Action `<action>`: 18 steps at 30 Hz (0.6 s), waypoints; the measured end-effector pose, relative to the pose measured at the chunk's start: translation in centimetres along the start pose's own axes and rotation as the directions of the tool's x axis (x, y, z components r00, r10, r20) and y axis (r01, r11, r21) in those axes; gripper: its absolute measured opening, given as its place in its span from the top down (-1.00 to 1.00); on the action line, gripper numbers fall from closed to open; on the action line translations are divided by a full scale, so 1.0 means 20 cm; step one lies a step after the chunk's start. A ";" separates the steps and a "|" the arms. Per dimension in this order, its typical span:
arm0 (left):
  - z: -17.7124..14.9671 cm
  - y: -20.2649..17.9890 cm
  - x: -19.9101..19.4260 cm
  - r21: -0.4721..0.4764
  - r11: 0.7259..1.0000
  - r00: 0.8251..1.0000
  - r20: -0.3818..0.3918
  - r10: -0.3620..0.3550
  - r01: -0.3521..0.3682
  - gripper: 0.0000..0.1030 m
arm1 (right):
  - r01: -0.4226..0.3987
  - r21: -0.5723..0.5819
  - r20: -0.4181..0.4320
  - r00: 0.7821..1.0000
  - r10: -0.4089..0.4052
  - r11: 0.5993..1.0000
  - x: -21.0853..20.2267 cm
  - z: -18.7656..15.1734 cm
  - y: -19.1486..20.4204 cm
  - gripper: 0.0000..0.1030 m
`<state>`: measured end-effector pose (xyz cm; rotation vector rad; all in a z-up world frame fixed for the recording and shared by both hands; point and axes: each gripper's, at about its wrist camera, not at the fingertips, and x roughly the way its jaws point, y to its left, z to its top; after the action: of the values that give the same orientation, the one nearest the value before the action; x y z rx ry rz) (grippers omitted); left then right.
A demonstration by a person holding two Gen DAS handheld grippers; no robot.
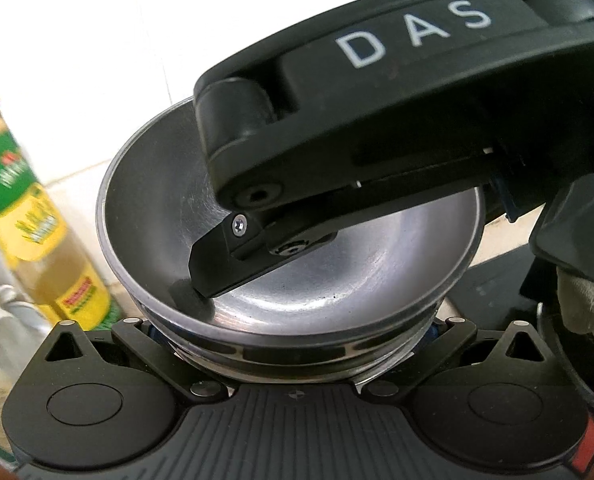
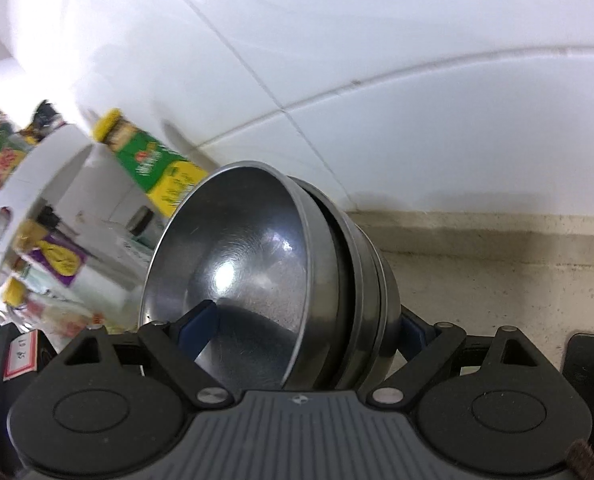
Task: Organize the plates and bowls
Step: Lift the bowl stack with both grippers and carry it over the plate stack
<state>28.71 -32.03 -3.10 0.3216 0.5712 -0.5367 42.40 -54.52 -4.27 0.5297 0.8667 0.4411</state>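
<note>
The left wrist view looks down along the left gripper onto a stack of nested steel bowls. The stack sits between the spread linkage arms, close against the gripper body. The fingers are hidden behind the bowl walls, so it cannot be told whether their pads press on the stack.

The right gripper enters this view from the upper right – a black housing lettered "DAS". One of its fingers reaches down inside the top bowl, its tip resting near the inner wall at the lower left. A gloved hand shows at the right edge.

In the right wrist view the steel bowls appear tilted on edge, with the open face turned to the left. Three or more rims are nested one behind the other. The right gripper straddles the stack rims:
- the left blue-padded finger lies inside the front bowl;
- the right finger lies outside the rearmost wall.

The fingers stand wide apart and pinch the stack across its nested walls.

Surroundings: a white tiled wall fills the background. A pale bench runs below it at the right. A bottle with a yellow cap and a green-and-yellow label stands to the left of the bowls, beside a white rack of jars – blurred, so the contents cannot be read. The same bottle appears at the left of the left wrist view.
</note>
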 end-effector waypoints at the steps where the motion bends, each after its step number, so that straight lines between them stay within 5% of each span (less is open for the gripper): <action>1: 0.01 -0.01 -0.04 0.003 1.000 1.000 0.008 0.007 -0.007 -1.00 | -0.004 -0.008 0.004 1.000 0.004 1.000 -0.03 0.00 0.03 -0.69; 18: -0.05 -0.11 -0.51 -0.001 1.000 0.994 0.103 0.027 -0.027 -1.00 | -0.013 -0.102 0.065 0.998 0.020 0.995 -0.44 -0.24 0.53 -0.69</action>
<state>19.73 -29.41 1.70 0.3004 0.4665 -0.5240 31.96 -49.87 4.81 0.4559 0.7726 0.4774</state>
